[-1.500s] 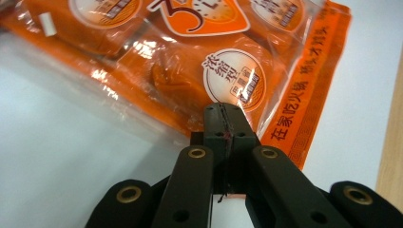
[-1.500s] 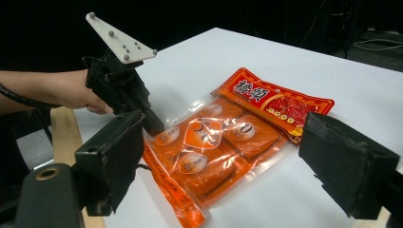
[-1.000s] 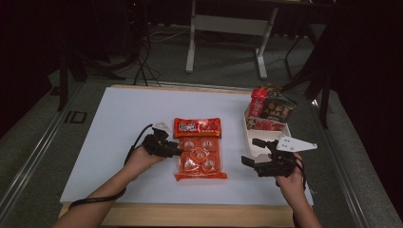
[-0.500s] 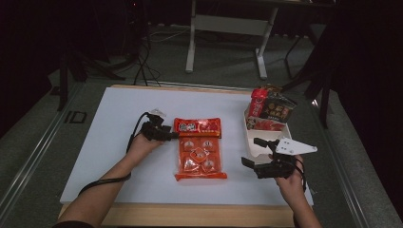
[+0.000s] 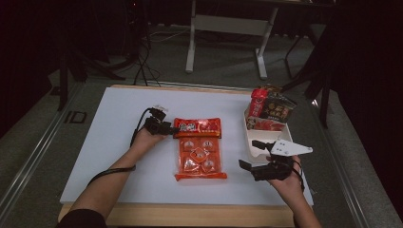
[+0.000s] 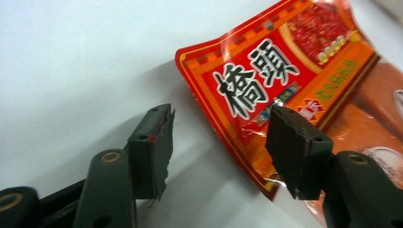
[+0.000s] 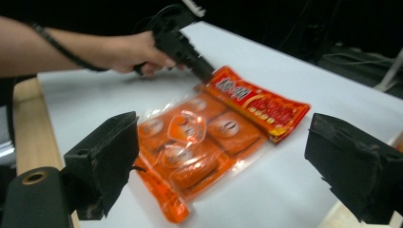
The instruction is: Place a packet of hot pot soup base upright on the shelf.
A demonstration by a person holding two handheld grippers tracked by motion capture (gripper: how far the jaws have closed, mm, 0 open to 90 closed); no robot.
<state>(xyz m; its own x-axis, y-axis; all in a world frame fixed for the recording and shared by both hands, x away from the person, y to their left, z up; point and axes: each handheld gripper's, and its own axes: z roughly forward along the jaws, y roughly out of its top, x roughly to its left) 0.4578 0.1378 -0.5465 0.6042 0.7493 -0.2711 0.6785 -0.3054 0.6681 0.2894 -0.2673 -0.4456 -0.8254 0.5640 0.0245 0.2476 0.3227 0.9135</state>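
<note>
white table (image 5: pixel 109 142) first: orange multipack (image 5: pixel 200 156) lies mid-table, red packet (image 5: pixel 197 127) touching its far edge. left gripper (image 5: pixel 167 127) has moved up from beside the multipack to the packet's left end, jaws just opened, straddling the corner, not pinching yet, so a pickup looks next. right gripper (image 5: pixel 255 156) released, right of multipack. packet reads 橋頭.

White table top (image 5: pixel 119 156) with a wooden front edge (image 5: pixel 190 216). At its right side, a white tray (image 5: pixel 251 142) holding upright snack packets: a red packet (image 5: pixel 257 107) at the left, touching a dark packet (image 5: pixel 278 108) beside it. Beyond the table, grey floor (image 5: pixel 228 61), a white frame stand (image 5: pixel 228 23), and black cables (image 5: pixel 142 61).
</note>
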